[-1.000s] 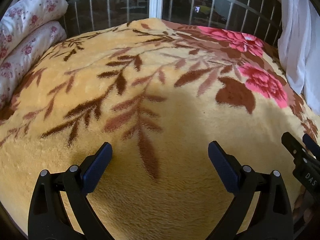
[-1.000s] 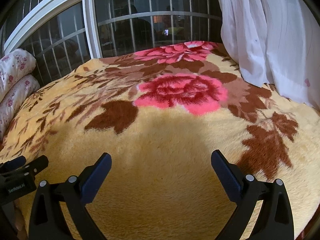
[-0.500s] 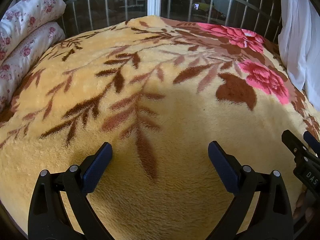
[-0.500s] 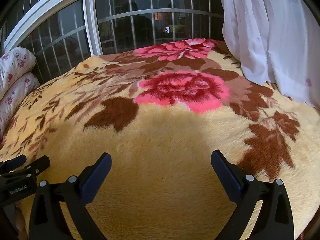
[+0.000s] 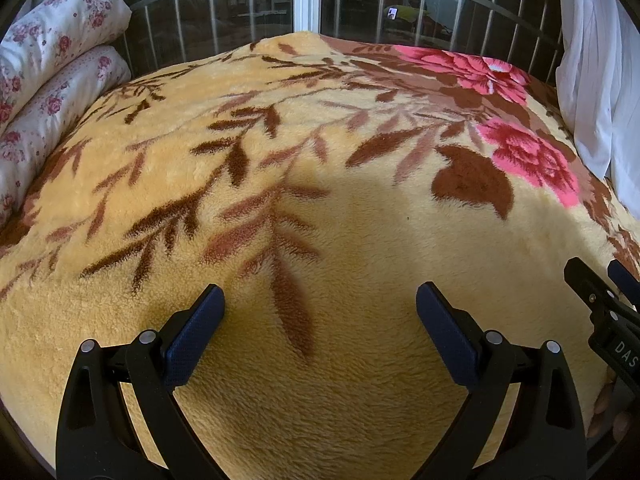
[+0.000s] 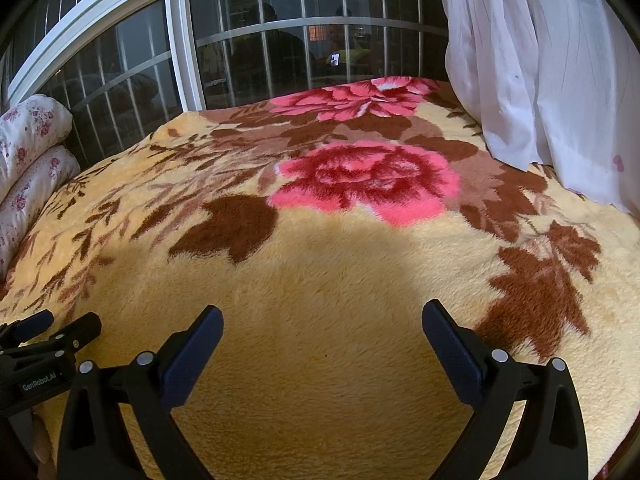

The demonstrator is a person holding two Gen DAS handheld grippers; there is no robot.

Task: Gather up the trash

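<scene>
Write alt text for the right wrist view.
The right gripper, fingers wide open and empty, hangs over a yellow blanket with a pink flower; no trash is visible. Beyond are a barred window and a white curtain.

The left black two-finger gripper with dark blue pads is held with its jaws spread wide, empty. The matching right black gripper hangs just beside it, equally wide and empty, fingertips pointing forward.
</scene>
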